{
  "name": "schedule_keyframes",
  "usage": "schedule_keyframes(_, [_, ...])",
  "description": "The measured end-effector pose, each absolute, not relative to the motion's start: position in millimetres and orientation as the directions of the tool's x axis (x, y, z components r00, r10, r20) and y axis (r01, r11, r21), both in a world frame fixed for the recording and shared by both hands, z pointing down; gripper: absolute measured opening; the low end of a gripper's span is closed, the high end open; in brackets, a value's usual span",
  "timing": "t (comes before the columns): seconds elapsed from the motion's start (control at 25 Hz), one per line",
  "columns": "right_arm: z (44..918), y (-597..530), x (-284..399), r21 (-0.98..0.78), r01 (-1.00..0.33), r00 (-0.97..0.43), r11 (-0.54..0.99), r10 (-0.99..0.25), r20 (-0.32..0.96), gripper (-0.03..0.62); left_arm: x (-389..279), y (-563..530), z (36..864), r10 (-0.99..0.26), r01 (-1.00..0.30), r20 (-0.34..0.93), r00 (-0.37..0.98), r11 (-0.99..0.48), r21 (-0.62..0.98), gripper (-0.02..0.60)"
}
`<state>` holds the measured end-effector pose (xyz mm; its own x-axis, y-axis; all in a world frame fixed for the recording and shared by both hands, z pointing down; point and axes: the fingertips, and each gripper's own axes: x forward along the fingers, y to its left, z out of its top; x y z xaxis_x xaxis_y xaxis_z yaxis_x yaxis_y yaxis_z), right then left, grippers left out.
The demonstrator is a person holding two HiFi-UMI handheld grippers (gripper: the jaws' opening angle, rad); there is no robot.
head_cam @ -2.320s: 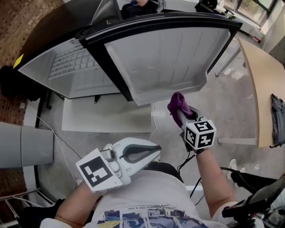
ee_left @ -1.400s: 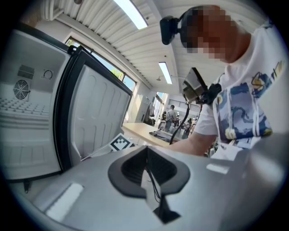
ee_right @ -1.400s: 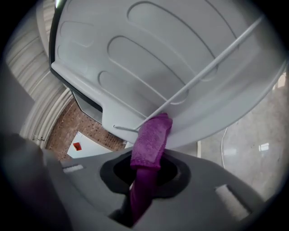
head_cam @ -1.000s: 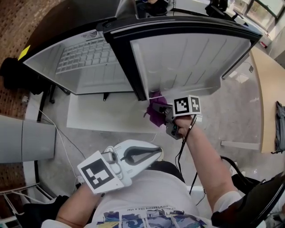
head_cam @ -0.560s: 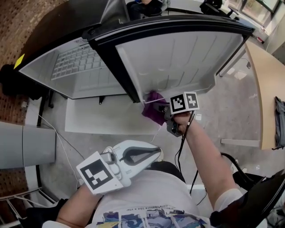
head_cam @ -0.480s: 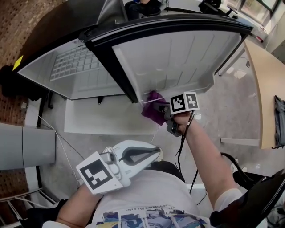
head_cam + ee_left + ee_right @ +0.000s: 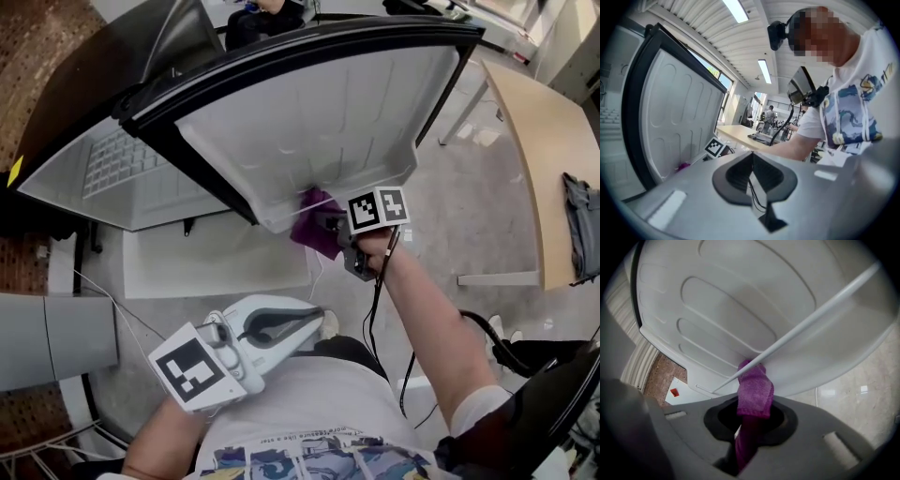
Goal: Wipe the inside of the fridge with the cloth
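Observation:
The purple cloth [image 7: 313, 228] is pinched in my right gripper [image 7: 330, 232], which is shut on it. The cloth's free end [image 7: 754, 391] presses against the thin white rail [image 7: 801, 326] at the lower edge of the fridge door's white inner liner [image 7: 309, 122]. The door stands wide open, and the fridge's white interior [image 7: 122, 164] shows to its left. My left gripper [image 7: 314, 317] hangs low near the person's torso, well away from the fridge. In the left gripper view its jaws [image 7: 752, 159] meet with nothing between them.
A wooden table [image 7: 539, 141] stands to the right with a grey item [image 7: 581, 225] on it. A grey cylinder [image 7: 47, 323] is at the left. A white panel [image 7: 216, 262] lies on the floor under the door. A black cable [image 7: 375, 319] trails from the right gripper.
My right gripper has carried the cloth up from below the door to its lower edge, where it now touches the rail. The left gripper has stayed put.

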<state>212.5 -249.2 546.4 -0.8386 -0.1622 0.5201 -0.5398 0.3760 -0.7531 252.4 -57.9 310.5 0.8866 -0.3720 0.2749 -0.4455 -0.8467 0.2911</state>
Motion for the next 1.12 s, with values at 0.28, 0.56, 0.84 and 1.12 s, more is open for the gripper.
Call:
schedule_keyframes(0.28, [547, -266, 244, -0.751, -0.565, -0.825, 0.341, -0.214, 0.524, 0.055, 261, -60, 312, -0.355, -0.429, 0.276, 0.893, -0.857, 0.287, 0.008])
schedule_keyframes(0.56, [548, -283, 271, -0.743, -0.598, -0.801, 0.302, -0.267, 0.536, 0.055, 269, -67, 309, -0.339, -0.411, 0.270, 0.901, -0.866, 0.284, 0.008])
schedule_keyframes(0.84, [552, -299, 300, -0.728, -0.630, -0.773, 0.271, -0.313, 0.553, 0.055, 274, -70, 312, -0.335, -0.408, 0.272, 0.902, -0.868, 0.284, 0.008])
schedule_keyframes(1.12, [552, -320, 331, -0.726, -0.649, -0.747, 0.227, -0.370, 0.552, 0.055, 281, -79, 314, -0.336, -0.408, 0.270, 0.902, -0.868, 0.283, 0.007])
